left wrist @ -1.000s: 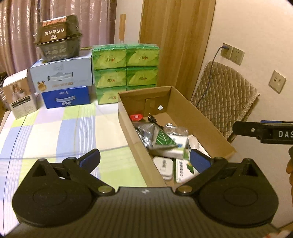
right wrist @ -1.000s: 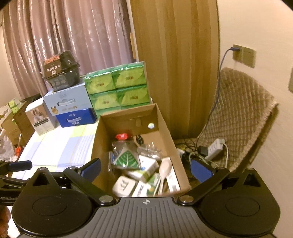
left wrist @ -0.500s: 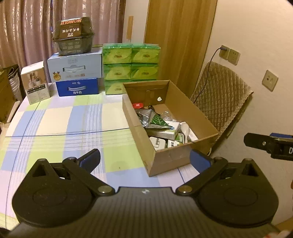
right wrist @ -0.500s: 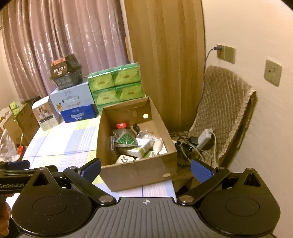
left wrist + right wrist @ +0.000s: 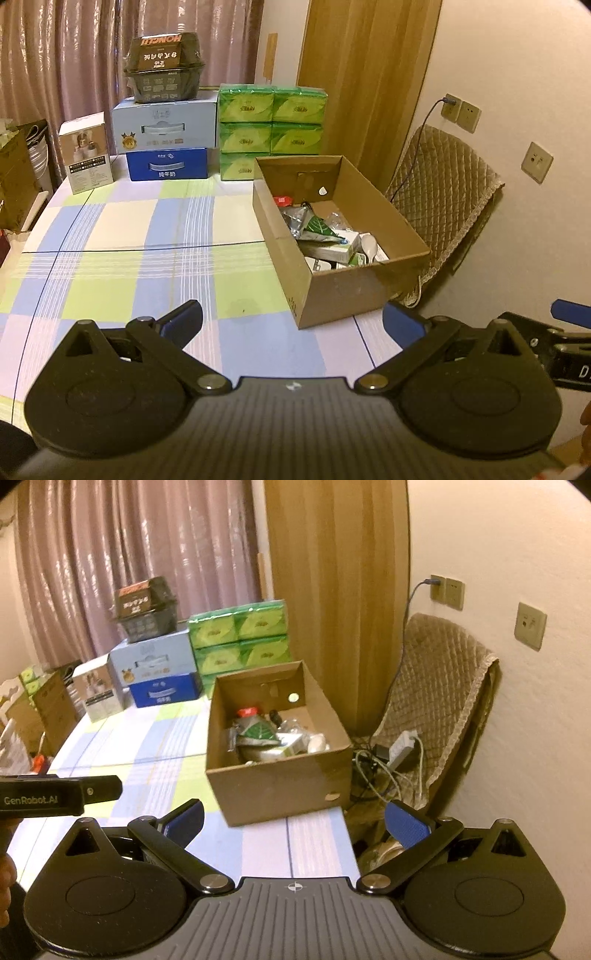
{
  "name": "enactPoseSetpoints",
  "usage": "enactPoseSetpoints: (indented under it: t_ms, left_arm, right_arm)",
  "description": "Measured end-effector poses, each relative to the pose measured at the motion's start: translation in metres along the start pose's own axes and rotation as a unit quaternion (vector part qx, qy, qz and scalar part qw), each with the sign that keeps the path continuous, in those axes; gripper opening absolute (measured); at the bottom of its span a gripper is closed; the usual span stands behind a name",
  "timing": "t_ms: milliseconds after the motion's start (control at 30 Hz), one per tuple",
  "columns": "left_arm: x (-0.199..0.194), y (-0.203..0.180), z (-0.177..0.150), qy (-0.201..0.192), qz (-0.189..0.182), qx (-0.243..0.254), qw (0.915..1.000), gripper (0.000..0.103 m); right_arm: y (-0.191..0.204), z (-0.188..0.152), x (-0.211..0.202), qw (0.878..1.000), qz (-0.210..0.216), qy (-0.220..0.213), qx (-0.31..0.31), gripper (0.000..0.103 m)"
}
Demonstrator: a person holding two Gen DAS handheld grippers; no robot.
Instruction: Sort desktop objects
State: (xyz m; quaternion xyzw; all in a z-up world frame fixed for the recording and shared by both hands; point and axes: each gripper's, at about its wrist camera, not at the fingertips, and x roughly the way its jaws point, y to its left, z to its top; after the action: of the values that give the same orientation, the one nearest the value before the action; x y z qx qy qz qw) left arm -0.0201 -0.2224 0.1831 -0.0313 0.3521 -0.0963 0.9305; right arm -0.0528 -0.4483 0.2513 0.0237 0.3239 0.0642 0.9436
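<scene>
Both grippers [image 5: 291, 325] [image 5: 293, 818] gape, empty, near filled box [image 5: 340, 291].

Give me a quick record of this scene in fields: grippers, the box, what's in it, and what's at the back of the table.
left gripper: open, empty
right gripper: open, empty
cardboard box: open-topped, at the table's right edge
box contents: leaf-print packet, white spoon, small cartons
table back: green tissue packs, blue milk case
tablecloth: checked

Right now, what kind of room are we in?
Most likely a home dining or living room: a table under a blue, green and cream checked tablecloth, floor-length mauve curtains, and a chair draped with a quilted tan cover by wall sockets.
</scene>
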Motion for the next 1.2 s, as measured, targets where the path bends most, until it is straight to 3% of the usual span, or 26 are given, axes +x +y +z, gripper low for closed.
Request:
enactPoseSetpoints:
  t_ms: [367,1200]
  left_arm:
    - [-0.009,0.001,-0.016,0.006,0.003,-0.003,1.0000,0.102]
    - [0.001,-0.009,-0.018,0.000,0.000,0.016,0.9999,0.102]
  right_arm:
    - [0.009,-0.006,-0.006,1.000,0.009,-0.004,0.001,0.101]
    - [0.005,-0.011,0.005,1.000,0.010,0.004,0.002,0.101]
